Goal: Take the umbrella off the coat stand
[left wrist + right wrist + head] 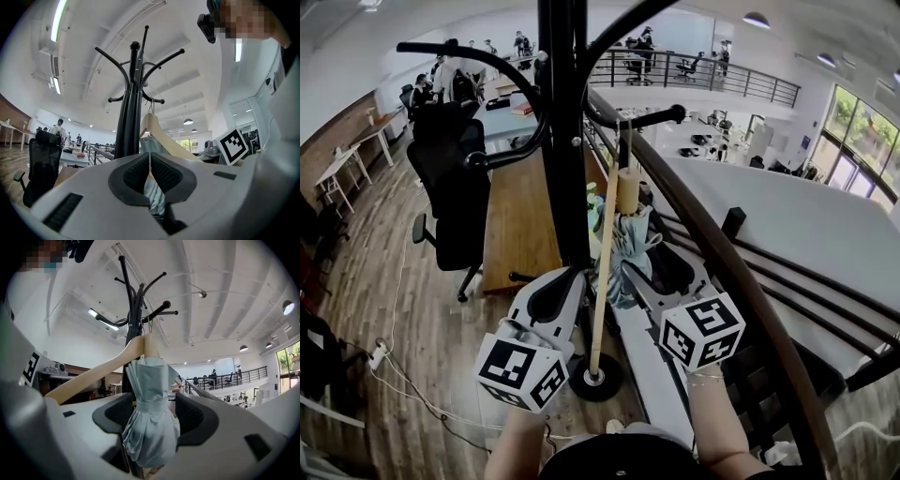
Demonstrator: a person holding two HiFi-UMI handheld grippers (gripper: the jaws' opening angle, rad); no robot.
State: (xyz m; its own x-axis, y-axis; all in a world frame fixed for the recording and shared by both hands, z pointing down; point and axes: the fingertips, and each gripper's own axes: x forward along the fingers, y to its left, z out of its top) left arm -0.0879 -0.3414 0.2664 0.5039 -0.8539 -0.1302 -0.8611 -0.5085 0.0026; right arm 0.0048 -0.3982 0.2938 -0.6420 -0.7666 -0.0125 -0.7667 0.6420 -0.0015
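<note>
Hanging from the coat stand [567, 141], umbrella [150, 418] vertical, handle [626, 190] up.

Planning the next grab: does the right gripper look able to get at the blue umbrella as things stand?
Probably yes. The right gripper has its jaws apart, and the folded umbrella hangs right between them with nothing in front. Only the wooden hanger hangs close beside it.
</note>
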